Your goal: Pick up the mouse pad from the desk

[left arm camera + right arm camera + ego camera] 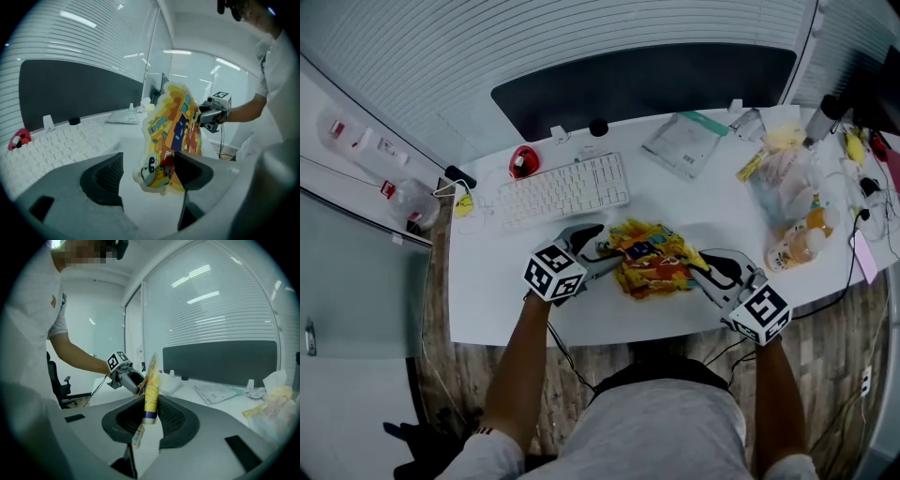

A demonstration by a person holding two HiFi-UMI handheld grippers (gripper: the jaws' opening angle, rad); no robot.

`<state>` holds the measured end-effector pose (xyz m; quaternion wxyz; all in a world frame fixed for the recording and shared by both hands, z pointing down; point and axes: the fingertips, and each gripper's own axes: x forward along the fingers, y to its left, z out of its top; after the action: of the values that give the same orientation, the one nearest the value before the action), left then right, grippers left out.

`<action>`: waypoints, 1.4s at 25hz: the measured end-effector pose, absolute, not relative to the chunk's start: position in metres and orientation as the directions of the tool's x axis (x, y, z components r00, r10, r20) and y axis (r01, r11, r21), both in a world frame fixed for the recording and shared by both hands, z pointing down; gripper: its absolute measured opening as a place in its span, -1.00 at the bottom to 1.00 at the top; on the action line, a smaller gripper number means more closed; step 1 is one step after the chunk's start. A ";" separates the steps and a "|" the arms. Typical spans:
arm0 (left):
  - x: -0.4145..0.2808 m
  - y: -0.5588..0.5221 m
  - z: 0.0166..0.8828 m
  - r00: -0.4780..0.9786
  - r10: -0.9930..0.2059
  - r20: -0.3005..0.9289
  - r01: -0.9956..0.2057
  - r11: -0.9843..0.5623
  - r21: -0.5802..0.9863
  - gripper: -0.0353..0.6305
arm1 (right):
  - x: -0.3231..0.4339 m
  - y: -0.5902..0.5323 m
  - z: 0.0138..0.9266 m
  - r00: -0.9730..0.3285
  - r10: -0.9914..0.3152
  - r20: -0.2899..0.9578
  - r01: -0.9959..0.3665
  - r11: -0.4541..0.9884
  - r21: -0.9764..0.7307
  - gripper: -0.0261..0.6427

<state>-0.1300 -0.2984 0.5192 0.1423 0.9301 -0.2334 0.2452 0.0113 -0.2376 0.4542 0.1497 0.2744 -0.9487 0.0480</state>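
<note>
The mouse pad [652,258], yellow and orange with cartoon print, is lifted off the white desk [506,314] and hangs crumpled between both grippers. My right gripper [705,274] is shut on its right edge; in the right gripper view the pad [151,380] stands edge-on, pinched between the two pads of that gripper [149,413]. My left gripper [602,249] stands open at the pad's left side. In the left gripper view the pad's lower end [161,171] hangs between the wide jaws [146,164], close to the right finger [190,171] and not pinched.
A white keyboard [565,190] and a red mouse [522,161] lie behind the pad, in front of a dark screen [647,84]. A plastic pouch [684,141] lies at the back right. Bags and an orange drink bottle [797,246] crowd the right end.
</note>
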 end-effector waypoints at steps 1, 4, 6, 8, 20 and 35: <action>-0.128 -0.295 0.516 0.790 -0.332 0.516 -0.472 -0.866 0.165 0.12 | 0.010 -0.234 0.450 -0.818 -0.491 0.299 -0.517 0.856 -0.010 -0.66; -0.120 -0.284 0.510 0.827 -0.250 0.503 -0.392 -0.898 0.200 0.12 | 0.007 -0.228 0.440 -0.838 -0.469 0.281 -0.489 0.872 -0.003 -0.66; -0.115 -0.278 0.508 0.837 -0.226 0.498 -0.368 -0.907 0.207 0.07 | 0.005 -0.225 0.436 -0.839 -0.467 0.280 -0.484 0.875 0.010 -0.66; -0.112 -0.272 0.506 0.845 -0.221 0.487 -0.359 -0.910 0.209 -0.12 | 0.006 -0.224 0.433 -0.835 -0.474 0.278 -0.487 0.873 0.028 -0.66; -0.120 -0.251 0.453 0.872 -0.359 0.333 -0.421 -0.897 0.135 -0.82 | 0.025 -0.239 0.404 -0.717 -0.659 0.226 -0.633 0.752 0.183 -0.42; -0.117 -0.224 0.368 0.953 -0.293 0.083 -0.303 -0.934 0.190 -0.83 | 0.040 -0.245 0.380 -0.735 -0.674 0.072 -0.677 0.733 -0.058 -0.20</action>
<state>-0.1174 -0.2244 0.3684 0.1008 0.9829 -0.1516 0.0266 0.0405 -0.2450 0.3797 0.0232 0.3630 -0.9306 0.0402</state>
